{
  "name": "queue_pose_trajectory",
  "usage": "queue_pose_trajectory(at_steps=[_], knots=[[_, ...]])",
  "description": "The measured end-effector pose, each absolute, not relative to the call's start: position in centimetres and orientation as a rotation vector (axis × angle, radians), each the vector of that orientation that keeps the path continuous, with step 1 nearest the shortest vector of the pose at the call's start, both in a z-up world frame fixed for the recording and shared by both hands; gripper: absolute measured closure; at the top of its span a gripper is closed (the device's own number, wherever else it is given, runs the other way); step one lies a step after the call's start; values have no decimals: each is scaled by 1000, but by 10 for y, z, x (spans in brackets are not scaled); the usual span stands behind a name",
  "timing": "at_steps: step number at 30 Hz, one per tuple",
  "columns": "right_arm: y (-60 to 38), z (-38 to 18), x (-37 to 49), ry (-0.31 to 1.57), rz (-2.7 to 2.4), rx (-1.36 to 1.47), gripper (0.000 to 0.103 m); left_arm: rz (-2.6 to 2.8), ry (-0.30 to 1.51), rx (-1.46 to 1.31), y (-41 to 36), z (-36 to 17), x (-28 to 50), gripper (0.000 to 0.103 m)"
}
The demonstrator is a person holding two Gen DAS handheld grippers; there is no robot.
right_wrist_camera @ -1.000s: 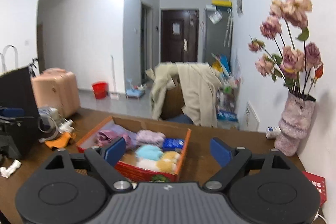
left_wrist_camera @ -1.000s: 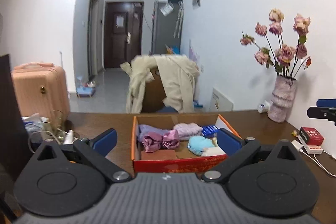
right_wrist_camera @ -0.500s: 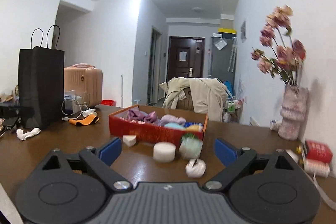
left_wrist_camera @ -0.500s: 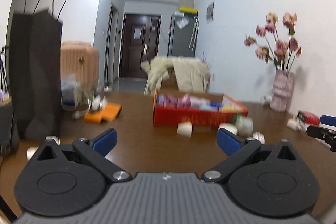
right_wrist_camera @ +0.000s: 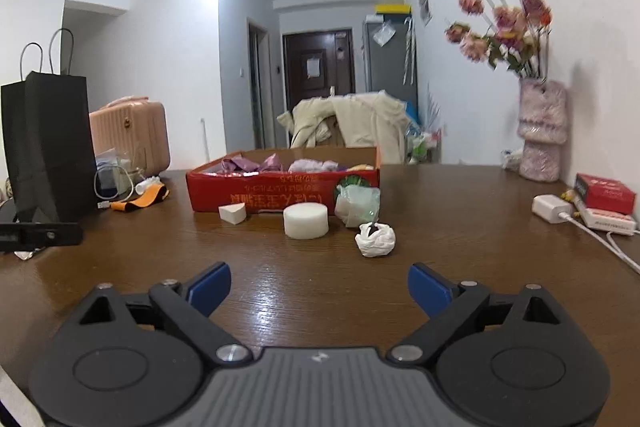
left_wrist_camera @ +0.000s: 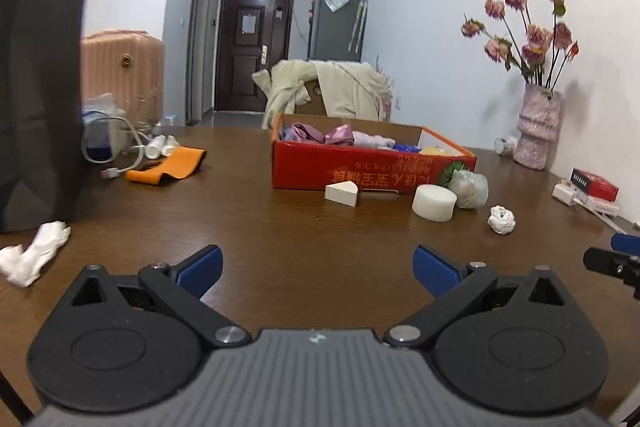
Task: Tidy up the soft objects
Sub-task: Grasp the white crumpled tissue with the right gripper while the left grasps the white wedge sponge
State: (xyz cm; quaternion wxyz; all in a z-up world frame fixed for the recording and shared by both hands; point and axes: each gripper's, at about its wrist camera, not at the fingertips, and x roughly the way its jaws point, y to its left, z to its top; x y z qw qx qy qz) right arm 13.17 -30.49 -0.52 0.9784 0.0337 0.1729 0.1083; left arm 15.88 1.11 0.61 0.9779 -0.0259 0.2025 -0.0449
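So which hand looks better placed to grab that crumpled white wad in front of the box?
The right, probably. The white wad sits nearly straight ahead of the open right tool, while it lies off to the right of the left tool.

Ahead of the right gripper on the table, 4 soft pieces lie before the box; the bag stands far left, the vase far right.
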Motion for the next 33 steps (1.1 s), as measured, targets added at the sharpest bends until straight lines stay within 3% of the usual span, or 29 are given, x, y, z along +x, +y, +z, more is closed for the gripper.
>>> queue_pose_trajectory(at_steps=[5,11,15,16,18,19,29,33], knots=[[-312,-2,189,442,205,78,32,-95,438,-48,0,4,227,0],[-309,-13,276,565,176,14,45,-115,492,2,-18,-3,330,1],[-313,-24,320,616,143,3,54,-138,539,13,-29,-17,381,7],[-317,-27,328,618,143,17,57,-137,550,9,-31,-21,390,8],[-321,-31,336,622,157,39,74,-135,569,8,-32,-31,403,8],[-324,-35,340,622,160,53,74,-139,587,8,-33,-36,410,10],[-342,-42,350,631,205,183,76,-222,640,-75,-28,-42,425,62],[-341,-42,349,627,204,180,77,-226,638,-82,-28,-41,424,66]])
